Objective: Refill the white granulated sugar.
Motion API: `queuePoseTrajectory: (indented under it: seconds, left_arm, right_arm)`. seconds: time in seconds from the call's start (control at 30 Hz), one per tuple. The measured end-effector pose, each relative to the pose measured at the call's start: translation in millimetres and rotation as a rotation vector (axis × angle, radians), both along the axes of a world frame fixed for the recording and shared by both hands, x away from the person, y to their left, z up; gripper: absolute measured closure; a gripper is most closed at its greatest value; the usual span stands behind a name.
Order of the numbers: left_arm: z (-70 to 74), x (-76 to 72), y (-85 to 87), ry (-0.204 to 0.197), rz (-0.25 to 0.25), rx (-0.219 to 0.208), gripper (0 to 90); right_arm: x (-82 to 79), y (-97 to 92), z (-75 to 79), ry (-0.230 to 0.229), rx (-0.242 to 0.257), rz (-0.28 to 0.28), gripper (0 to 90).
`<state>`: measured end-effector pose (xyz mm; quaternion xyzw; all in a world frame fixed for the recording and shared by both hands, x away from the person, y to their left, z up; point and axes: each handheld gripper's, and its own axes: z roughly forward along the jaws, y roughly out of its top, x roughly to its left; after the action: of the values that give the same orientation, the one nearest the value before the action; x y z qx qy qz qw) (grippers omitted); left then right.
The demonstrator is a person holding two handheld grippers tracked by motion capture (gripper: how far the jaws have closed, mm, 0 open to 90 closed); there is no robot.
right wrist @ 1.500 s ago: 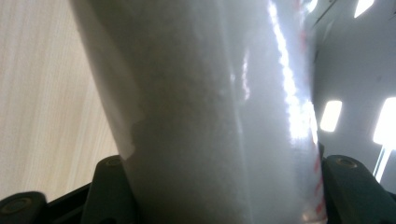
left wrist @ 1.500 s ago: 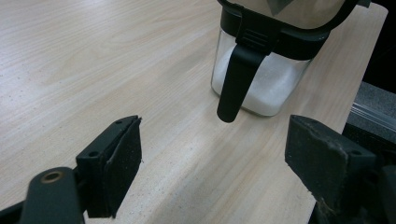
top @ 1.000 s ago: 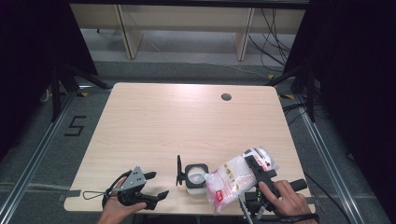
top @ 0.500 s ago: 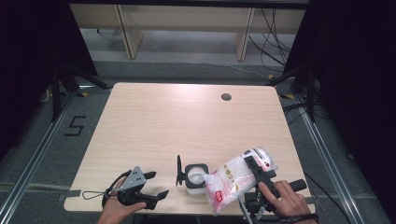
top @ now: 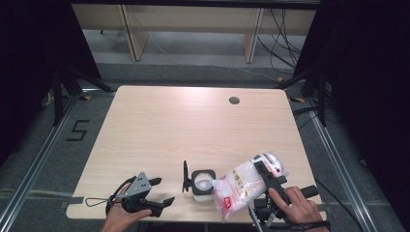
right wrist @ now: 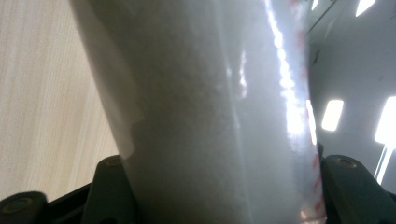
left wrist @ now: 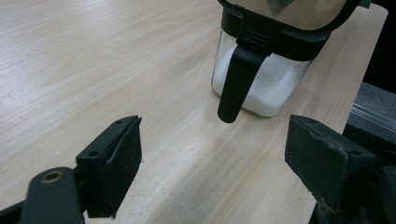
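A small clear container (top: 203, 183) with white granules stands near the table's front edge, its black lid (top: 185, 175) flipped up on the left side. In the left gripper view the container (left wrist: 261, 91) is just ahead, a black latch (left wrist: 236, 79) hanging down its front. My left gripper (top: 163, 190) (left wrist: 210, 163) rests left of it, open and empty. A plastic bag of white granules (top: 239, 183) with red print is held tilted, its lower end beside the container's right side. My right gripper (top: 263, 173) (right wrist: 224, 196) is shut on the bag (right wrist: 210, 116).
The light wooden table (top: 193, 125) has a round cable hole (top: 234, 100) at the back right. Both hands sit close to the table's front edge. Dark floor with a taped "5" (top: 77, 130) lies to the left, and shelf legs stand behind.
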<state>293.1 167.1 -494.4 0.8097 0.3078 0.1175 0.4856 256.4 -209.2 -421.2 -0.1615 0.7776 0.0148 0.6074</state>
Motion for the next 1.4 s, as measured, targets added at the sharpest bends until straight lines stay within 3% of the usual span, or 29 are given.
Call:
queuePoseTrajectory:
  seconds: [0.17,0.2,0.27,0.37,0.4,0.43,0.47,0.5,0.53,0.6,0.63,0.67,0.7,0.77,0.8,0.83,0.9,1.0,1.1,1.27,1.33,1.4]
  left_arm:
    - [0.6,0.8,0.9,-0.01,-0.012,0.006,18.1]
    - [1.0,0.7,1.3,-0.014,-0.016,0.015,18.1]
    - [0.7,0.1,1.2,-0.002,-0.004,0.011,18.1]
    - [0.3,1.2,0.8,-0.016,-0.015,0.004,18.1]
    - [0.9,0.5,1.2,-0.012,-0.01,0.018,18.2]
    - [0.7,-0.2,1.0,-0.003,0.001,0.013,18.1]
    - [0.6,0.5,1.1,-0.006,-0.004,0.01,18.1]
    - [0.7,0.6,1.1,-0.006,-0.006,0.007,18.1]
    - [1.1,0.3,1.1,-0.007,-0.009,0.01,18.1]
    - [0.4,-0.1,0.5,-0.004,0.0,0.0,18.1]
    - [0.8,0.4,1.7,-0.005,-0.006,0.016,18.1]
    - [0.4,0.7,0.8,-0.007,-0.007,0.002,18.1]
    - [0.6,0.8,0.9,-0.01,-0.011,0.006,18.1]
    - [0.8,0.6,1.1,-0.013,-0.013,0.02,18.1]
    - [0.2,1.1,0.7,-0.013,-0.011,0.011,18.1]
    - [0.1,1.2,0.2,-0.014,-0.008,0.004,18.1]
    - [0.6,1.2,0.8,-0.018,-0.015,0.014,18.2]
    - [0.3,1.2,0.7,-0.015,-0.011,0.01,18.1]
    - [0.6,1.1,0.9,-0.015,-0.018,0.01,18.1]
    - [0.9,0.3,0.8,-0.008,-0.01,0.009,18.1]
    - [0.8,0.7,1.0,-0.012,-0.013,0.017,18.1]
    - [0.7,1.3,0.8,-0.017,-0.016,0.014,18.2]
  right_arm:
    - [-1.1,1.4,1.1,-0.004,-0.007,0.004,44.7]
    - [-1.4,0.7,-1.0,-0.008,0.02,0.004,44.7]
    - [-0.2,1.5,0.2,-0.012,0.011,0.017,44.7]
    - [-0.7,1.1,0.2,-0.007,0.009,0.013,44.7]
    - [-1.2,1.3,2.5,0.004,-0.015,0.004,44.7]
    - [-0.9,0.4,2.5,0.016,-0.002,-0.007,44.7]
    - [2.0,0.0,3.0,-0.007,0.002,0.035,44.8]
    - [0.5,-2.1,-1.2,0.023,0.047,-0.011,44.7]
    - [0.4,-2.3,-1.5,0.023,0.043,-0.016,44.8]
    - [3.0,-0.4,1.4,0.008,-0.011,0.016,44.8]
    - [3.5,-2.0,-3.2,0.017,0.049,0.007,44.8]
    - [3.8,-1.5,-3.1,0.014,0.04,0.018,44.8]
    - [2.6,0.7,-0.8,0.02,-0.006,0.01,44.8]
    - [2.0,0.8,-2.7,0.014,0.024,-0.002,44.8]
    - [4.0,2.9,-0.1,0.002,-0.007,0.027,44.8]
    - [0.1,0.9,-6.0,0.03,0.069,-0.044,44.8]
    - [1.8,3.0,-4.6,0.011,0.014,0.001,44.8]
    - [2.8,3.5,-3.1,0.015,-0.007,-0.001,44.9]
    - [2.4,2.8,-2.0,0.002,0.0,0.018,44.9]
    - [1.8,1.8,-6.2,0.032,0.029,-0.017,45.0]
    - [2.6,2.9,-2.4,0.012,-0.001,0.01,45.0]
    - [2.9,3.3,-3.6,0.0,0.016,0.018,45.1]
